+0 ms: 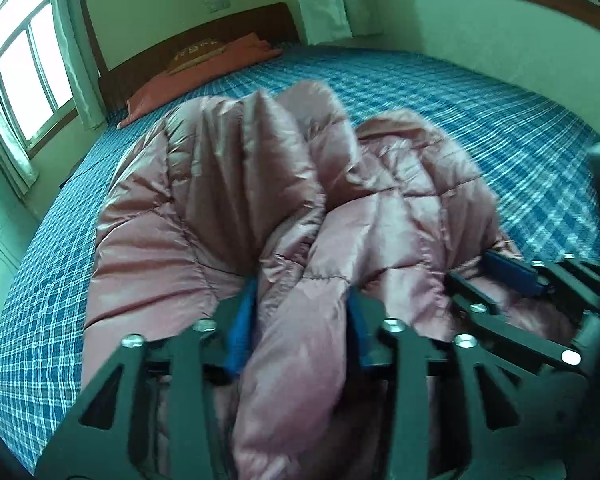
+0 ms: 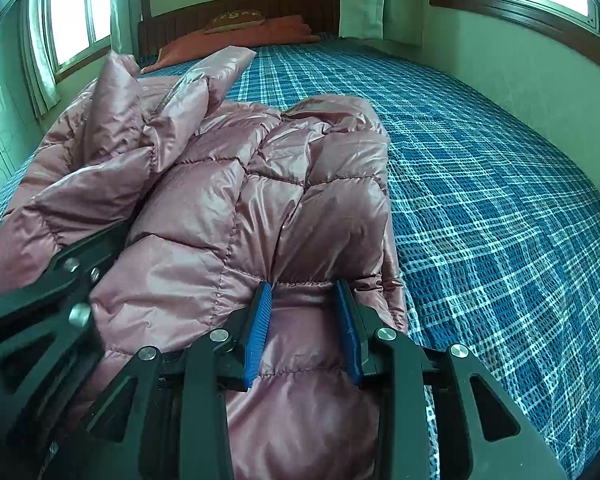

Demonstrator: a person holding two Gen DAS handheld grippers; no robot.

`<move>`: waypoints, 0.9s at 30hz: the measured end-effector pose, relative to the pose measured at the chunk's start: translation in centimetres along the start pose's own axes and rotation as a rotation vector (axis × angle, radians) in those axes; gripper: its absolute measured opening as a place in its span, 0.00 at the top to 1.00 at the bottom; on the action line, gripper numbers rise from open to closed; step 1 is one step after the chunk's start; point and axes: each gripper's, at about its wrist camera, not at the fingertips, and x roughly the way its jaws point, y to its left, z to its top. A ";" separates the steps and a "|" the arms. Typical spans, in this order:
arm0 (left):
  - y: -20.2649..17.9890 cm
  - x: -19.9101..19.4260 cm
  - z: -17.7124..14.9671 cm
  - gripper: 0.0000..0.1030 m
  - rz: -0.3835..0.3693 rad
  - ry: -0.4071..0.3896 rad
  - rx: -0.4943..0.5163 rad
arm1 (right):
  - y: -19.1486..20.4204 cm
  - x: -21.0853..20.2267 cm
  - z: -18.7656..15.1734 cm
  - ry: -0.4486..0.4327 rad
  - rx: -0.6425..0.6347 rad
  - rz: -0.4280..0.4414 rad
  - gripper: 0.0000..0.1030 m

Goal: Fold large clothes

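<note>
Lying bunched on the blue plaid bedspread (image 2: 500, 208), the glossy pink quilted down jacket (image 2: 236, 200) is pinched along its near edge; left gripper (image 1: 300, 320) and right gripper (image 2: 306, 320) each clamp a padded fold, side by side, presumably to carry that edge over evenly

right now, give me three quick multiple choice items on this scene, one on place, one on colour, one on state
1. Where does the puffer jacket lie?
A on the bed
B on a chair
C on the floor

2. What colour is the bedspread?
A plain red
B blue plaid
C white

3. What is the right gripper doing?
A hanging open, apart from the fabric
B shut on the jacket
C gripping a pillow

Answers:
1 A, it is spread over the bed.
2 B, blue checks show around the jacket.
3 B, fabric is bunched between its blue pads, as with the left gripper.
</note>
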 end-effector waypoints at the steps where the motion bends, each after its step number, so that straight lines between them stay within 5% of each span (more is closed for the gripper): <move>1: 0.1 -0.6 0.0 0.49 -0.003 -0.013 0.000 | 0.0 -0.2 0.0 0.000 -0.003 -0.003 0.68; 7: 0.5 -6.0 -1.7 0.47 -0.041 -0.084 -0.028 | -0.3 -1.3 -0.1 0.000 -0.002 -0.018 0.67; 10: 2.1 -9.2 -3.0 0.46 -0.083 -0.120 -0.065 | -0.3 -2.2 -0.2 -0.004 0.002 -0.025 0.59; 16: 8.4 -13.3 -5.4 0.40 -0.117 -0.183 -0.253 | 0.2 -5.3 0.9 -0.061 0.018 -0.017 0.51; 23: 18.9 -8.6 -8.6 0.39 -0.131 -0.124 -0.694 | 1.3 -6.1 3.7 -0.062 0.123 0.158 0.39; 27: 21.2 -4.6 -10.2 0.39 -0.199 -0.062 -0.843 | 2.6 -4.2 5.8 -0.012 0.220 0.301 0.34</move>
